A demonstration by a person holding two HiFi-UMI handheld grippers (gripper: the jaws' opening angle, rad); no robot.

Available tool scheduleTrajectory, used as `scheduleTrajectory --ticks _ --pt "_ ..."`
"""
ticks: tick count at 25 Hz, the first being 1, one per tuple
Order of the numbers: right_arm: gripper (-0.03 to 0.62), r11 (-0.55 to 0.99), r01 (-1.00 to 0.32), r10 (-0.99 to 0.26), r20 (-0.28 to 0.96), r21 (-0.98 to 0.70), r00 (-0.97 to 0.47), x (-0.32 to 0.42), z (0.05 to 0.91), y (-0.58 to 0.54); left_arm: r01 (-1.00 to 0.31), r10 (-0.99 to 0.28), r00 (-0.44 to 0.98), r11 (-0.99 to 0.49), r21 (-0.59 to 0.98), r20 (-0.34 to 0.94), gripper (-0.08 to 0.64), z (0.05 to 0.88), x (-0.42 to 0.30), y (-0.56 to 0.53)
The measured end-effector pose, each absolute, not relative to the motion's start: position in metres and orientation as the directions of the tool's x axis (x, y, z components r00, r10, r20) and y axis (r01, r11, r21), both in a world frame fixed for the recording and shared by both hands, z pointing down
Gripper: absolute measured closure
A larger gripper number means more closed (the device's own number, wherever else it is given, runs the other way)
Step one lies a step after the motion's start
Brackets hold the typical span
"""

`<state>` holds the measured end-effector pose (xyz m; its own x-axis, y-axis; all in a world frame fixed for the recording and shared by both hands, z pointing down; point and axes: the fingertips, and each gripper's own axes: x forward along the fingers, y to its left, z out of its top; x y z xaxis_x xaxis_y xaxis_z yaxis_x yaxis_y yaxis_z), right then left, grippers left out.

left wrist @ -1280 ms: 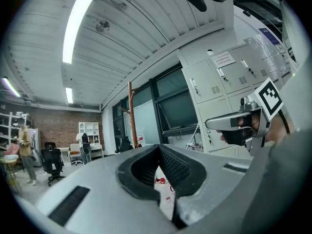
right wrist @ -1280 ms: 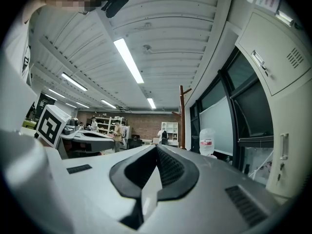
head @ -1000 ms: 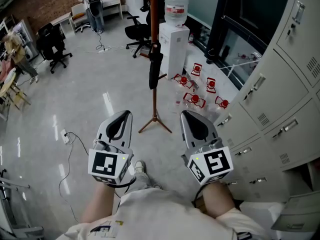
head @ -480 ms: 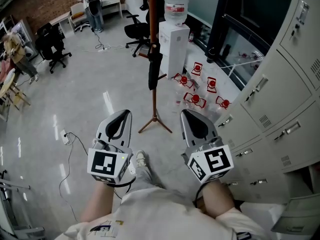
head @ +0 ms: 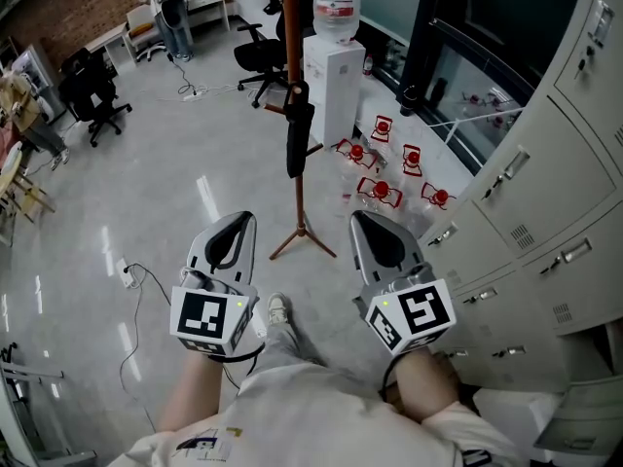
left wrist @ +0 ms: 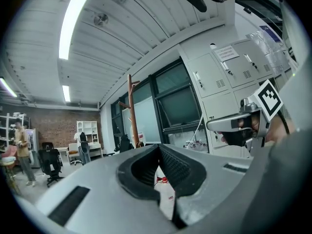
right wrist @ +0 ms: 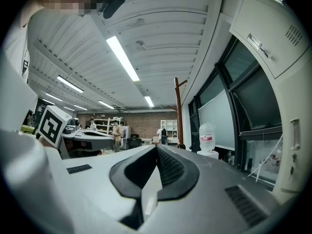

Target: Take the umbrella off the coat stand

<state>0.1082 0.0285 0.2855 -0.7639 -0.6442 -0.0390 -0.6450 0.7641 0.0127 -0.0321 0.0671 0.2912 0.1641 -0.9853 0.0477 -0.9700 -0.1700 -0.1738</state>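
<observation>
A brown wooden coat stand [head: 291,27] rises from its three-legged foot [head: 302,237] on the floor ahead of me. A black folded umbrella [head: 298,136] hangs on it at mid height. Both grippers are held level side by side, well short of the stand. The left gripper [head: 243,221] is shut with nothing in it, and so is the right gripper [head: 361,220]. In the left gripper view the stand [left wrist: 130,112] shows far beyond the closed jaws [left wrist: 158,148]. The right gripper view shows the pole [right wrist: 178,112] past its closed jaws [right wrist: 157,149].
A white water dispenser [head: 332,71] stands just behind the stand. Several red-capped items [head: 381,191] lie on the floor to its right. Grey lockers [head: 545,197] line the right side. Black office chairs [head: 261,58] stand farther back, and a cable [head: 136,272] runs across the floor at left.
The whole view has shifted a little toward the stand, and my foot has stepped forward. Both grippers stay shut and keep their place in the view.
</observation>
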Motion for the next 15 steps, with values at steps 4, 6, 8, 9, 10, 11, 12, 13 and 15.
scheduleTrajectory --ticks 4,6,8,9,10,11,12,13,15 --pt "0.584 0.759 -0.651 -0.65 -0.027 0.016 -0.759 0.093 0.29 0.012 -0.969 -0.984 0.173 -0.179 -0.169 0.051 0.552 0.296 -0.047 0.048" --pt "0.584 0.754 -0.657 -0.657 -0.018 0.014 -0.754 0.085 0.295 0.0 -0.969 -0.982 0.178 -0.185 -0.164 0.054 0.552 0.299 -0.055 0.035" --pt "0.584 0.75 -0.661 -0.661 -0.008 0.015 -0.75 0.078 0.299 -0.012 -0.968 -0.981 0.187 -0.194 -0.158 0.06 0.552 0.303 -0.063 0.021" --pt "0.584 0.747 -0.664 -0.664 -0.002 0.014 -0.748 0.074 0.301 -0.019 -0.968 -0.979 0.191 -0.199 -0.156 0.063 0.552 0.305 -0.067 0.014" --pt "0.584 0.745 -0.667 -0.667 0.002 0.012 -0.745 0.069 0.302 -0.025 -0.967 -0.978 0.196 -0.204 -0.154 0.066 0.552 0.306 -0.071 0.007" --pt "0.584 0.742 -0.67 -0.67 0.005 0.011 -0.742 0.064 0.303 -0.031 -0.966 -0.977 0.2 -0.209 -0.153 0.069 0.552 0.307 -0.076 0.0" --pt "0.584 0.739 -0.674 -0.674 0.006 0.01 -0.739 0.06 0.303 -0.038 -0.965 -0.976 0.205 -0.214 -0.153 0.071 0.552 0.308 -0.081 -0.007" --pt "0.584 0.736 -0.677 -0.677 0.008 0.009 -0.736 0.055 0.304 -0.045 -0.964 -0.975 0.21 -0.219 -0.151 0.074 0.552 0.309 -0.085 -0.015" --pt "0.584 0.727 -0.687 -0.687 0.016 0.007 -0.727 0.047 0.305 -0.06 -0.963 -0.973 0.219 -0.228 -0.144 0.076 0.552 0.31 -0.094 -0.033"
